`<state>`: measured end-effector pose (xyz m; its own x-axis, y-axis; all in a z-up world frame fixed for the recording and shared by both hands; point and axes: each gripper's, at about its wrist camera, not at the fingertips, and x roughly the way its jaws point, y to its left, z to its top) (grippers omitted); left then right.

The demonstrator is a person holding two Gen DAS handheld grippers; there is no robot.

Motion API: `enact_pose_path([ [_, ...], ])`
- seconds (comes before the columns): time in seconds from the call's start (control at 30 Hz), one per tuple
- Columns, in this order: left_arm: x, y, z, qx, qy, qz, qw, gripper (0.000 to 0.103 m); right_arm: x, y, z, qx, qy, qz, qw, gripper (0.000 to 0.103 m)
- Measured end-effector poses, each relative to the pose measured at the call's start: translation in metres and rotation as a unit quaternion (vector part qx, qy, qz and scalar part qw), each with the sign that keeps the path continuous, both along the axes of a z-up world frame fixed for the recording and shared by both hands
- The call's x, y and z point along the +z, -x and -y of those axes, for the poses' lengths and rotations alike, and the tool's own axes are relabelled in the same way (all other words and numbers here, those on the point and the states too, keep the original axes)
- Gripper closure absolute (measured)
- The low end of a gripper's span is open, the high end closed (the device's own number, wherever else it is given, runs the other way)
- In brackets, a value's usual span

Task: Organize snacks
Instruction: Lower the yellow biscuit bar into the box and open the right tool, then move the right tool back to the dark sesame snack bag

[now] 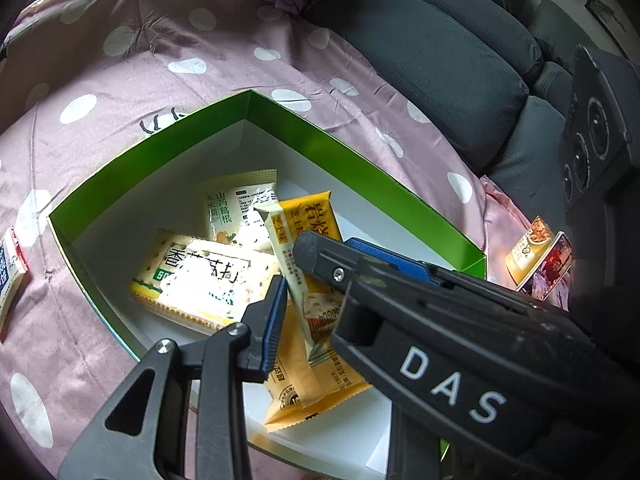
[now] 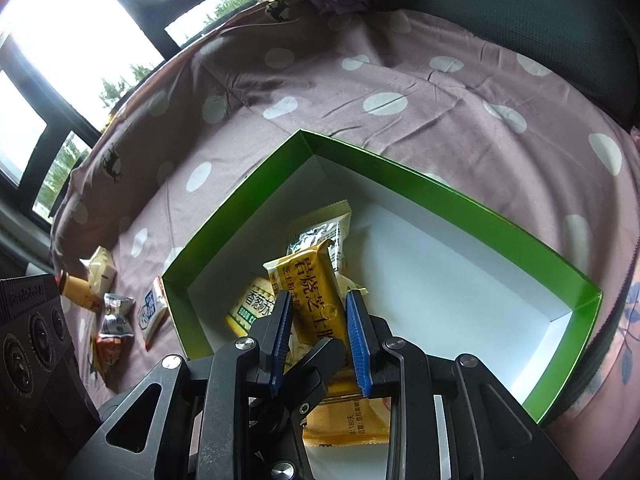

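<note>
A pink spotted bedsheet [image 2: 400, 92] fills most of both views, with dark grey cushions [image 1: 440, 60] at the upper right of the left wrist view. A green box [image 2: 440, 196] with a white inside lies open on the sheet in the middle of each frame. Snack packets lie in its lower left part: a pale soda-cracker packet [image 1: 200, 276] and a white packet [image 1: 236, 208] behind it. The right tool [image 2: 320, 320] is clenched on a yellow cheese-cracker packet [image 2: 316, 300] over the box, blue pads against both edges. The left tool [image 1: 304, 280] grips a narrow cream packet [image 1: 288, 256] over the same spot. Loose snacks [image 2: 112, 320] lie on the sheet left of the box.
</note>
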<state>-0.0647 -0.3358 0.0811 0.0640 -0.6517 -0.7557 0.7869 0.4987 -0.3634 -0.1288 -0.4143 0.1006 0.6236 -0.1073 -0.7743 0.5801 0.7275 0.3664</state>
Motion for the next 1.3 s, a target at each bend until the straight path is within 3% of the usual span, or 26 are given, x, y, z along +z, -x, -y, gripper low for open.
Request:
enact_pose_path([
  [0.33,-0.008,-0.001,0.002,-0.005,0.004,-0.04,0.9992,0.074,-0.005,0.001,0.004,-0.014,0.001,-0.019,1.0,0.072],
  [0.53,0.003,-0.006,-0.021,0.029,0.021,-0.031,0.9989,0.071,0.002,0.001,0.0,-0.02,0.01,-0.014,1.0,0.073],
  [0.6,0.008,-0.008,-0.035,0.043,0.029,-0.033,0.9981,0.062,0.006,0.002,-0.003,-0.023,0.018,-0.012,0.999,0.072],
  [0.77,0.027,-0.014,-0.087,0.099,0.055,-0.015,0.9935,0.047,0.018,0.003,-0.013,-0.028,0.04,0.004,0.999,0.058],
  [0.9,0.038,-0.018,-0.14,0.15,0.078,0.008,0.9856,0.026,0.031,-0.002,-0.03,-0.018,0.06,0.024,0.998,0.046],
  [0.97,0.04,-0.023,-0.17,0.18,0.079,0.021,0.9802,0.02,0.037,-0.006,-0.042,-0.003,0.07,0.036,0.997,0.037],
  [1.03,0.04,-0.031,-0.201,0.22,0.073,0.025,0.9724,0.02,0.042,-0.011,-0.055,0.013,0.082,0.043,0.996,0.037],
  [1.17,0.04,-0.044,-0.268,0.313,0.061,0.029,0.9472,0.02,0.049,-0.023,-0.084,0.039,0.111,0.051,0.992,0.026],
  [1.23,0.041,-0.046,-0.305,0.366,0.067,0.048,0.9268,0.018,0.049,-0.032,-0.099,0.06,0.121,0.051,0.99,0.025],
  [1.3,0.038,-0.048,-0.343,0.415,0.076,0.056,0.9047,0.01,0.047,-0.042,-0.112,0.086,0.121,0.049,0.988,0.025],
])
